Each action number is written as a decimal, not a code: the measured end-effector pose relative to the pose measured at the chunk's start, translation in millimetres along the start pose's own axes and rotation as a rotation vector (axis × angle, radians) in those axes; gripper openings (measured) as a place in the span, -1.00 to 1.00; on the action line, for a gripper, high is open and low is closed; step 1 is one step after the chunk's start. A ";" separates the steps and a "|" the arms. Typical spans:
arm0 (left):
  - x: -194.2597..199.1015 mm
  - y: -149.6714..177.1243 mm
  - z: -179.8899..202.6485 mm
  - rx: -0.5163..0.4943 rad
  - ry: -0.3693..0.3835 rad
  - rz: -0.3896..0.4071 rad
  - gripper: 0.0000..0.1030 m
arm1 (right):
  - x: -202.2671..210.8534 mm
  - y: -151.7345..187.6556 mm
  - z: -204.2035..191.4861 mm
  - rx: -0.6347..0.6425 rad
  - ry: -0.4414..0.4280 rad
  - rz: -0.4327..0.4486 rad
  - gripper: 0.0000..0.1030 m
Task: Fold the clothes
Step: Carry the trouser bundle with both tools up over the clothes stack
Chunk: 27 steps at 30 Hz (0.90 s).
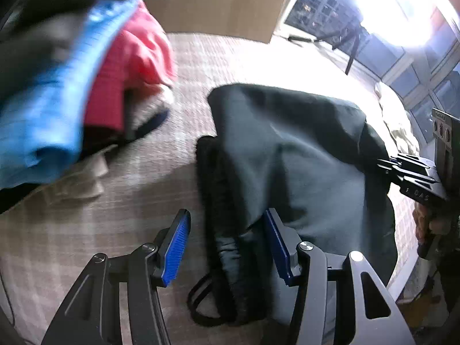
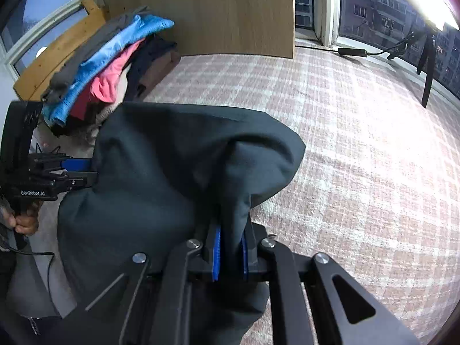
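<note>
Right now the dark grey-green cotton garment (image 2: 161, 178) hangs bunched above the pink-and-white checked bed cover (image 2: 359, 149), gathered into soft folds. The right hand-held gripper (image 2: 230, 254) is pinched narrow on a ridge of that garment, with cloth pressed between its blue ribbed pads (image 2: 217, 254). The left hand-held gripper (image 1: 227, 247) stands wide, its blue pads (image 1: 175, 247) well apart; the garment's dark fleecy edge and a black cord loop (image 1: 198, 296) lie between them, and its right pad touches the cloth without the pair closing on it. From the right wrist view the left hand-held gripper (image 2: 77, 169) reaches the garment's left edge, where I cannot tell how its fingers sit. Left of the garment, against the light wooden headboard (image 2: 201, 11), sits a loose pile of clothes (image 2: 109, 66): a grey piece on top, a bright blue knit beneath it, then a coral pink one and darker pieces.
</note>
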State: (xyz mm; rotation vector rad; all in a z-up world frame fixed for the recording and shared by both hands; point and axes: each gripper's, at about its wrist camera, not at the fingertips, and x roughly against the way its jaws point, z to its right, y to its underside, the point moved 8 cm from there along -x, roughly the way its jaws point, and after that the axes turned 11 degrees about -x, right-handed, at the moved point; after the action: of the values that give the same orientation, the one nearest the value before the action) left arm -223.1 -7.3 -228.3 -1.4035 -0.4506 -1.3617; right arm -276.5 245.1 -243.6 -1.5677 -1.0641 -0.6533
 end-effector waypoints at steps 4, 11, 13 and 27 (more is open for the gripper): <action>-5.4 -1.1 0.6 -0.008 0.037 -0.024 0.08 | -6.8 4.4 5.0 -0.015 -0.020 -0.012 -0.80; 3.7 4.7 0.7 0.010 0.080 -0.009 -0.17 | -16.4 11.0 10.6 -0.035 -0.068 -0.017 -0.80; 10.9 8.4 0.5 0.023 0.087 0.010 -0.35 | -15.9 10.6 10.9 -0.042 -0.081 -0.012 -0.80; 52.4 6.2 18.6 0.075 0.126 0.150 -0.79 | 40.4 2.0 -0.2 -0.063 -0.109 0.101 -0.80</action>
State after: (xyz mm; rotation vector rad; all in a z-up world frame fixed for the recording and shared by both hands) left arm -194.8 -14.2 -180.6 -1.2564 -0.3043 -1.2891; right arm -256.6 256.7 -210.4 -1.7166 -1.0455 -0.5419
